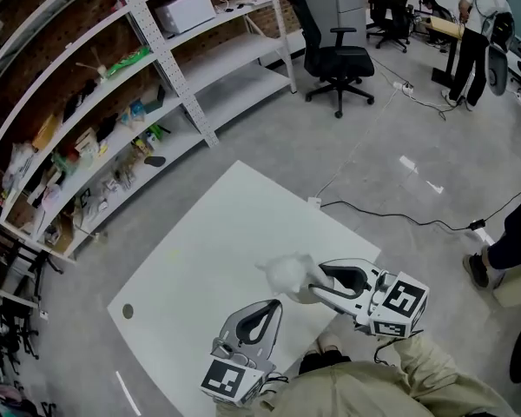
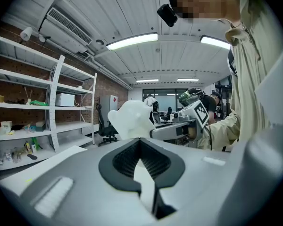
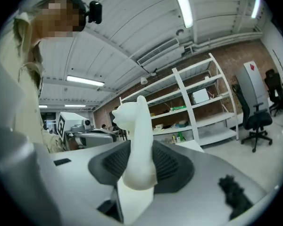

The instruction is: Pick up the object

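The object is a white moulded figure (image 1: pixel 286 274) with a long neck, lifted above the white table (image 1: pixel 210 259). My right gripper (image 1: pixel 316 286) is shut on it: in the right gripper view the figure's stem (image 3: pixel 138 149) stands upright between the dark ribbed pads (image 3: pixel 172 166), its head above the jaws. My left gripper (image 1: pixel 276 306) sits lower and nearer, its jaws shut with their tips touching and nothing between them. In the left gripper view the figure (image 2: pixel 132 119) shows just past the closed tips (image 2: pixel 140 142), with the right gripper (image 2: pixel 179 128) behind it.
White shelving (image 1: pixel 148 76) with small items runs along the brick wall at left. A black office chair (image 1: pixel 337 55) stands beyond the table, and a cable (image 1: pixel 391 215) crosses the floor. One person (image 1: pixel 479 33) stands far right; another's leg (image 1: pixel 512 241) is at the right edge.
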Demonstrator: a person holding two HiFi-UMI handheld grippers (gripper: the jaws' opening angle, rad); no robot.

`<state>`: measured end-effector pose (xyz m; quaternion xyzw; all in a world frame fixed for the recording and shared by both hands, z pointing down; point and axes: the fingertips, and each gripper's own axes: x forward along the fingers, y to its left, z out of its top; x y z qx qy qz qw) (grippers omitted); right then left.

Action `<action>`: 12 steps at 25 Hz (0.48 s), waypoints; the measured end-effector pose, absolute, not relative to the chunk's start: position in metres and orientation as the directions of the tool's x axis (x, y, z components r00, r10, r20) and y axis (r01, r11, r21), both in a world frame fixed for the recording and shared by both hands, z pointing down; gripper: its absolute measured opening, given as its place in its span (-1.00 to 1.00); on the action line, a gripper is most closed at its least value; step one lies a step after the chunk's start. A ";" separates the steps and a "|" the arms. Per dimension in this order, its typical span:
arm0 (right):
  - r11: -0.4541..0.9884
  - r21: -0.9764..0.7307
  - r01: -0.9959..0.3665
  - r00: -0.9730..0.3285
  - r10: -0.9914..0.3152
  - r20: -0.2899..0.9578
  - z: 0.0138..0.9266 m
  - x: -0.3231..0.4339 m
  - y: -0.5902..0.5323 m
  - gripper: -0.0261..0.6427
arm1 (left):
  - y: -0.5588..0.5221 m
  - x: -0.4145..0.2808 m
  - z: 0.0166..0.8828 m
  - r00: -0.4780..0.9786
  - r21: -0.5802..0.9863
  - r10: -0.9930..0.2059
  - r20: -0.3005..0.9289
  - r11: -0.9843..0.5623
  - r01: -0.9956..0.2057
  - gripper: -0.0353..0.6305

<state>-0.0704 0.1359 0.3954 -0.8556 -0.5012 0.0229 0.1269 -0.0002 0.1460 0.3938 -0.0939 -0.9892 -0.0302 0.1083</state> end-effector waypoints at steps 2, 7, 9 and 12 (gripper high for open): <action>-0.474 -0.205 0.856 0.499 0.862 0.090 0.391 -0.069 0.127 -0.46 | 0.143 0.001 0.396 -0.958 0.035 0.185 0.221 0.980 0.198 -0.88; -0.479 -0.223 0.849 0.503 0.862 0.064 0.384 -0.072 0.110 -0.46 | 0.132 0.000 0.396 -0.957 0.024 0.194 0.218 0.979 0.204 -0.88; -0.475 -0.225 0.851 0.496 0.867 0.048 0.380 -0.074 0.107 -0.46 | 0.130 0.000 0.395 -0.956 0.022 0.194 0.218 0.979 0.203 -0.88; -0.473 -0.236 0.849 0.492 0.870 0.029 0.377 -0.072 0.100 -0.47 | 0.122 0.003 0.396 -0.951 0.044 0.191 0.242 0.977 0.207 -0.88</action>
